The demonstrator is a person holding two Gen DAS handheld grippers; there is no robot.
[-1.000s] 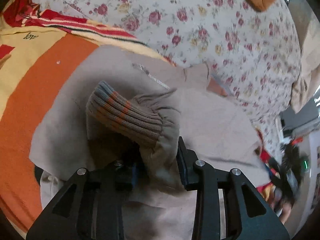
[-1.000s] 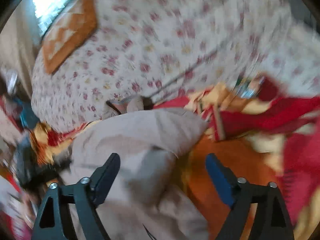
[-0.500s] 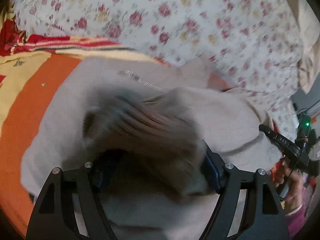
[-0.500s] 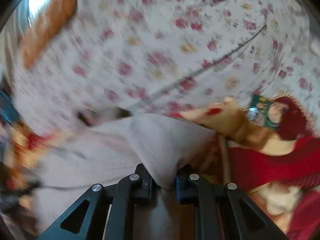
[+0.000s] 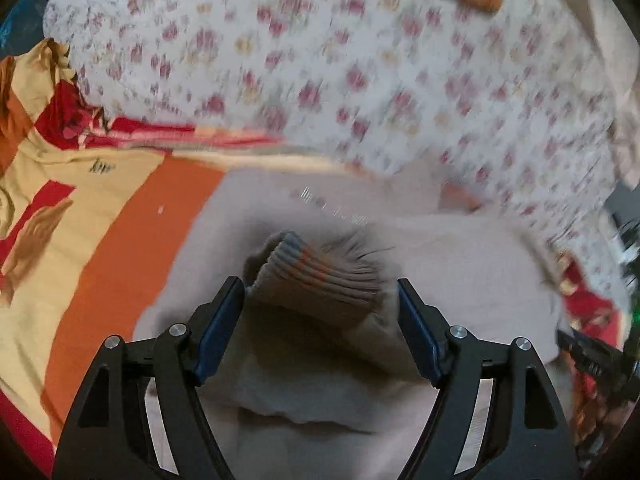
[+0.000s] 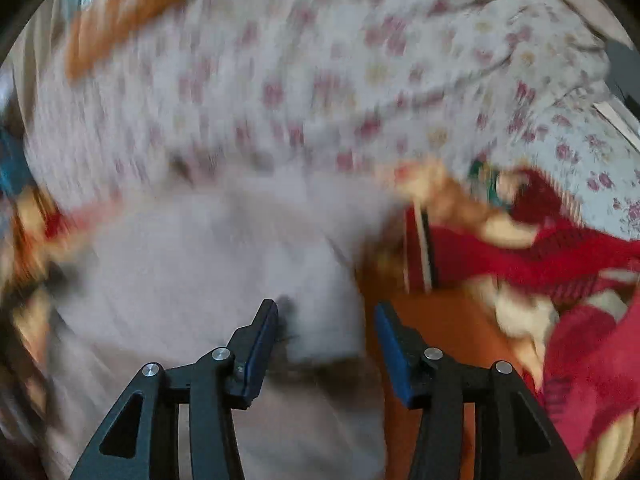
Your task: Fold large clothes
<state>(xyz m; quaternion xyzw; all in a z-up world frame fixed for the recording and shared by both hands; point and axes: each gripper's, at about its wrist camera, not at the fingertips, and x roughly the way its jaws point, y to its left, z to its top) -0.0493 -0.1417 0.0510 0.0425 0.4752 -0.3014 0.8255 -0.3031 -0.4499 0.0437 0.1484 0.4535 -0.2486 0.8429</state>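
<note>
Cuff (image 5: 320, 280): lies crosswise between the gaping left claw (image 5: 320, 320), untouched.
Right claw (image 6: 326, 344): jaws just opening, jacket (image 6: 224, 264) edge between, unpinched.

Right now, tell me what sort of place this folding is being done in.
Most likely a bedroom, with the work done on a bed. A floral quilt fills the background, an orange, yellow and red blanket covers the surface, and the beige garment lies spread on top of it.

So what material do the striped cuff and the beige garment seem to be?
Striped cuff: looks like ribbed knit, matte, from its raised parallel ridges. Beige garment: probably soft fleece or cotton jersey, matte, draping in rounded folds; blur leaves the weave unclear.
</note>
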